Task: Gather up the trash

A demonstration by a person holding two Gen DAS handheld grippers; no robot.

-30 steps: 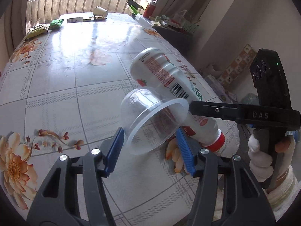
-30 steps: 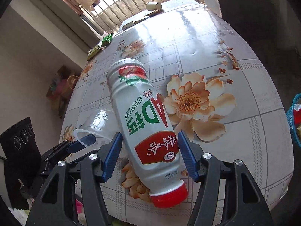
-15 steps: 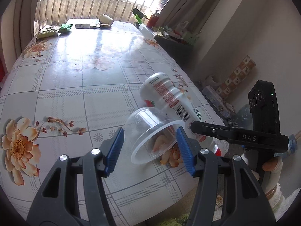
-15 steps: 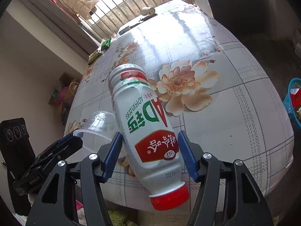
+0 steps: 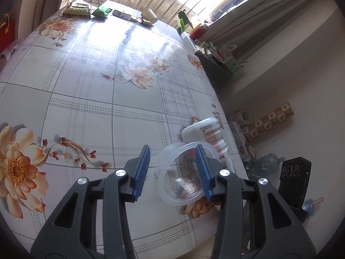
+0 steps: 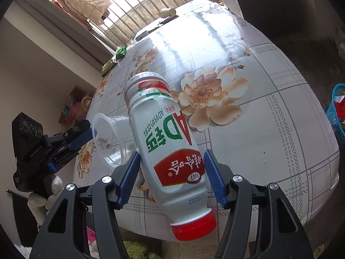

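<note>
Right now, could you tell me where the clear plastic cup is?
In the left wrist view, the clear plastic cup hangs off the left tool's right finger, beside the white bottle.

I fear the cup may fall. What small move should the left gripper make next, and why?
Probably close the left gripper further. Its jaws have just been closing, but the cup only hangs on one finger, which is inside its mouth; the other pad stands clear of its wall. The right gripper clamps the bottle, so it needs no change.
</note>
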